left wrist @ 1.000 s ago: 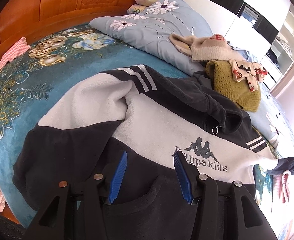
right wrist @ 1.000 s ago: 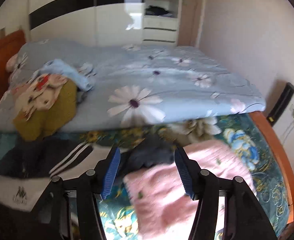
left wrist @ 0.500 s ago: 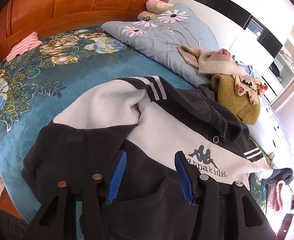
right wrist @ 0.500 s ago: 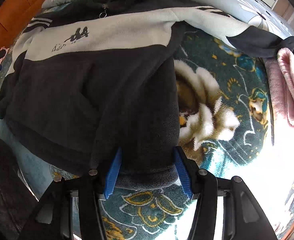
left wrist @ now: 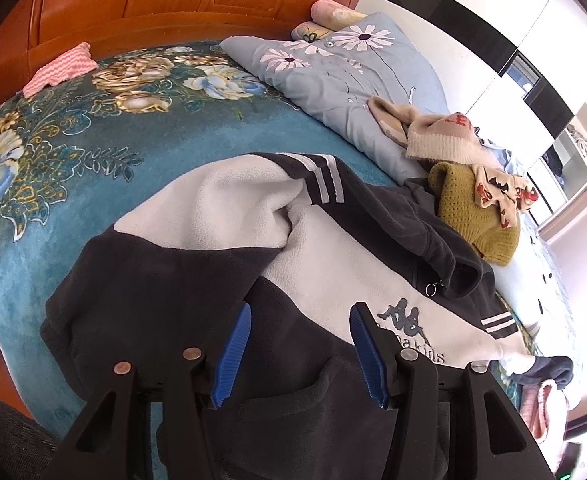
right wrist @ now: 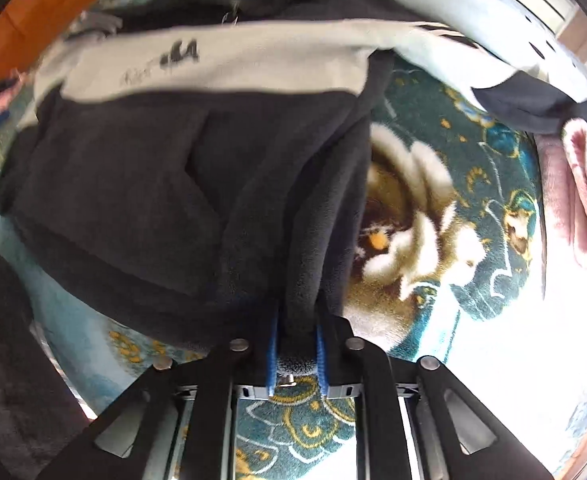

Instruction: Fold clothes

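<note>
Black-and-grey fleece jacket (left wrist: 221,280) lies spread front-up on a teal floral bedspread (left wrist: 105,152), its collar toward a mustard knit (left wrist: 473,216) and a blue daisy quilt (left wrist: 345,68). Left gripper (left wrist: 299,354) hovers over the hem, jaws wide apart. Right gripper (right wrist: 295,354) pinches the jacket's lower edge between nearly closed blue pads (right wrist: 271,354).

The grey chest band of the dark jacket (left wrist: 333,272) carries a Kappa logo with lettering partly hidden, reading "akids". Red letters on the cream knit (left wrist: 445,136) are too unclear to read.
</note>
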A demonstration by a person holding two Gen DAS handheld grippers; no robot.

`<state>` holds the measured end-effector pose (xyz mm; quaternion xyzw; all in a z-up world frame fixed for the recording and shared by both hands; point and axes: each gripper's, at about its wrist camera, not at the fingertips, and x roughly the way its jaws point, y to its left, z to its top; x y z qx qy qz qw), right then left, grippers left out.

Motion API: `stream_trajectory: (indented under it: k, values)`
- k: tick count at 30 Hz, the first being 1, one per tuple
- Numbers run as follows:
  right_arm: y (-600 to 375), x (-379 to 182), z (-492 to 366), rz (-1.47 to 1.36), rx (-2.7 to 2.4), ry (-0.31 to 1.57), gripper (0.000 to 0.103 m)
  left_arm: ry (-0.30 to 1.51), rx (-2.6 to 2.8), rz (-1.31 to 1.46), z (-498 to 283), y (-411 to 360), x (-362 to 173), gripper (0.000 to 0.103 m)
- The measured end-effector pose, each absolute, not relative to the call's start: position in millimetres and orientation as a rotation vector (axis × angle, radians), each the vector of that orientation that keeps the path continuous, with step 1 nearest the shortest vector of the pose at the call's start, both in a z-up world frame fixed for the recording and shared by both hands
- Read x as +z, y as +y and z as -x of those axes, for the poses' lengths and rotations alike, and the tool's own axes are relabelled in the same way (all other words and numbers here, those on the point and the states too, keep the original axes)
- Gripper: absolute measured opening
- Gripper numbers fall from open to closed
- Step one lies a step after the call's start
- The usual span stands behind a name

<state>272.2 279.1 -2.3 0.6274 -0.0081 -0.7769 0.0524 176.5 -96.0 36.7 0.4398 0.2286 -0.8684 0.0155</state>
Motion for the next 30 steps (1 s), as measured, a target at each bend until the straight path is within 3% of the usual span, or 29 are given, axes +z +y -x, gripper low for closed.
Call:
stream_trajectory:
  k: [5, 11, 18, 25, 30]
  values:
    - [335.0, 42.0, -289.6, -1.797, -2.475, -0.365, 0.014, 0.745, -2.684, -1.374, -176.3, -98.5, 34.2, 0.056]
    - [365.9, -22.0, -308.5, -1.996, -2.371, -0.674, 0.014, 0.795, -2.659, -1.409, -176.8, -99.9, 29.6, 0.056]
    - [378.4, -5.3, -290.7, -1.976, -2.416, -0.672, 0.023, 0.950, -2.568, -1.414, -179.1, -114.1, 17.8, 0.058]
    - [394.4, 20.0, -274.2, -1.960, -2.545, -0.681, 0.025, 0.997, -2.523, -1.449, -172.9, -119.0, 7.7, 0.059]
    - [368.7, 14.4, -247.6, -1.973, -2.496, -0.668, 0.025, 1.021, -2.645, -1.388, -166.9, -143.9, 43.5, 0.059]
